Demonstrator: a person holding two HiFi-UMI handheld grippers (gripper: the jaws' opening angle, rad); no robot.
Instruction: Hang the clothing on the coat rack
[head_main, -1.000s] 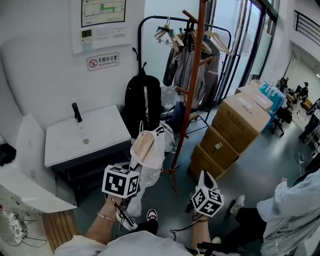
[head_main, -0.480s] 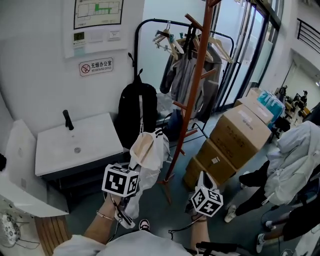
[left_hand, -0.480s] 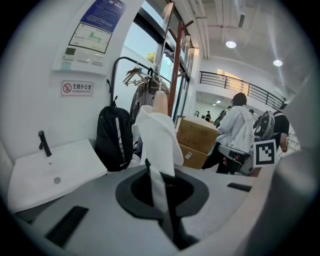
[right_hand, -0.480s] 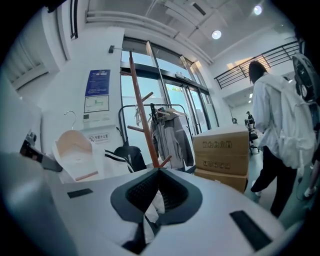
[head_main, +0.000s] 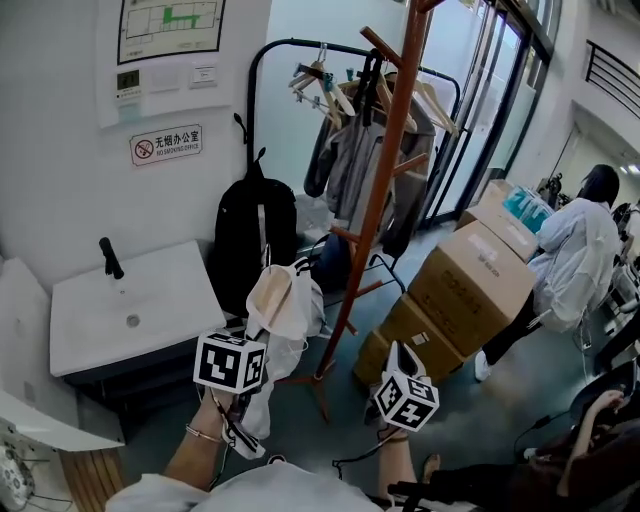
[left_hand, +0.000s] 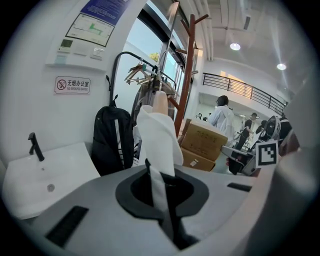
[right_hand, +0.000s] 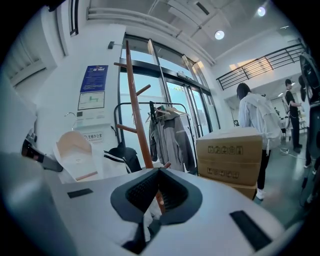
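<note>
A white garment (head_main: 285, 300) with a tan collar lining hangs from my left gripper (head_main: 262, 328), which is shut on a white strip of it (left_hand: 157, 135). The red-brown wooden coat rack (head_main: 375, 210) stands just right of the garment, its pegs bare; it also rises ahead in the left gripper view (left_hand: 186, 90) and the right gripper view (right_hand: 140, 125). My right gripper (head_main: 403, 352) is lower right, apart from the garment, with its jaws together (right_hand: 156, 195). From the right gripper view the garment (right_hand: 75, 155) shows at the left.
Behind the rack stands a black clothes rail (head_main: 370, 150) with hangers and grey jackets. A black backpack (head_main: 250, 235) leans by the white sink (head_main: 130, 320). Stacked cardboard boxes (head_main: 470, 280) sit right of the rack. A person in a white coat (head_main: 580, 250) stands beyond them.
The rack and rail now stand closer and further left in view. The person in white has walked from the lower right to behind the boxes. Both grippers keep their hold and place.
</note>
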